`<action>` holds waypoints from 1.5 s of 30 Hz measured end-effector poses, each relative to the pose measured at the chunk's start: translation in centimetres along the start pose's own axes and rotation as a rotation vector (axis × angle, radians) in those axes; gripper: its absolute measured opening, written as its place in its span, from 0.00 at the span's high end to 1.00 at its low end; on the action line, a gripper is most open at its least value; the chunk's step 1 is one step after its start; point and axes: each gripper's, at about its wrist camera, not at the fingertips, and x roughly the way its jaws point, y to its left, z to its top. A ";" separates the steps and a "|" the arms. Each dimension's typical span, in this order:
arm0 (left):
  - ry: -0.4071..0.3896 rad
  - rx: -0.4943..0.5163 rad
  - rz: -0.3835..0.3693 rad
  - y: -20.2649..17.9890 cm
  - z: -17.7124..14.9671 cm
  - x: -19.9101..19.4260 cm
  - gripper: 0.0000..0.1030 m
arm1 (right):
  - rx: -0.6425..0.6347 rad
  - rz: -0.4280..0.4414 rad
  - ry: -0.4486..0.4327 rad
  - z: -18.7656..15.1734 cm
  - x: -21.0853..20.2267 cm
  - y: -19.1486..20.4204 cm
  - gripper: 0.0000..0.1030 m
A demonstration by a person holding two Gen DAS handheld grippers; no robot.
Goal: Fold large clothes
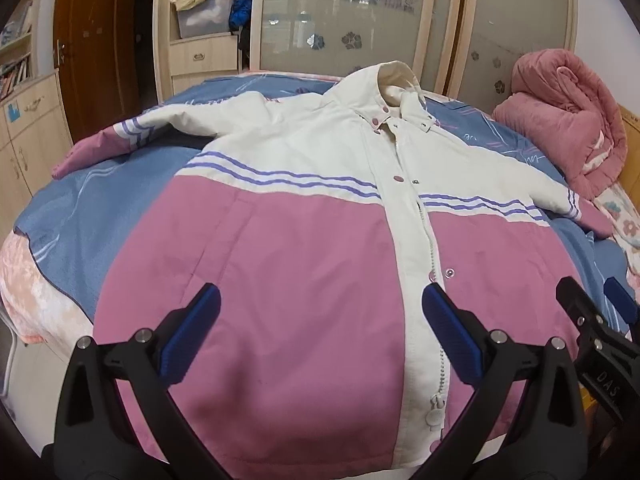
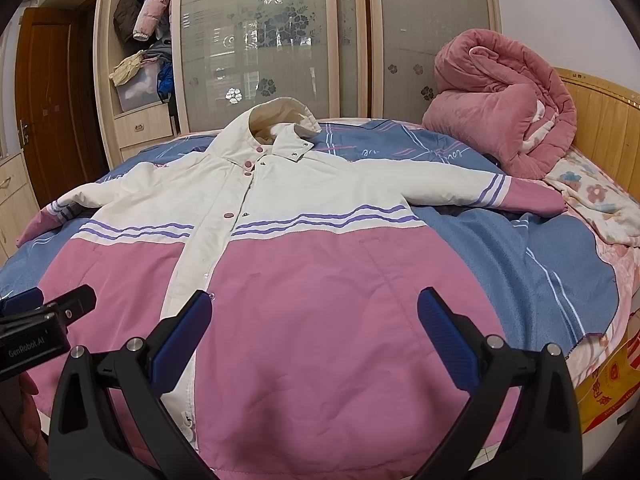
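From where I sit, nothing of the fold is done yet: the jacket [image 1: 288,240] lies face up and spread flat on the bed [image 1: 100,208], front closed, hood [image 1: 394,80] toward the wardrobe [image 1: 340,12], and both sleeves stretched out to the sides. My left gripper [image 1: 320,332] hangs over the pink lower front near the hem with its fingers spread wide, holding nothing. My right gripper [image 2: 314,332] hangs the same way over the other half of the hem, likewise spread and empty. I judge the whole job is still ahead: the left sleeve [image 1: 120,136] and the right sleeve [image 2: 500,192] have to come in across the body, then the body has to be folded up. A rolled pink quilt [image 2: 504,120] sits by the headboard, well apart from the jacket.
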 end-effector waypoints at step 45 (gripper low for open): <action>-0.050 0.098 0.053 3.4 9.1 4.7 0.02 | 1.029 0.209 -0.082 4.5 4.2 -35.7 0.01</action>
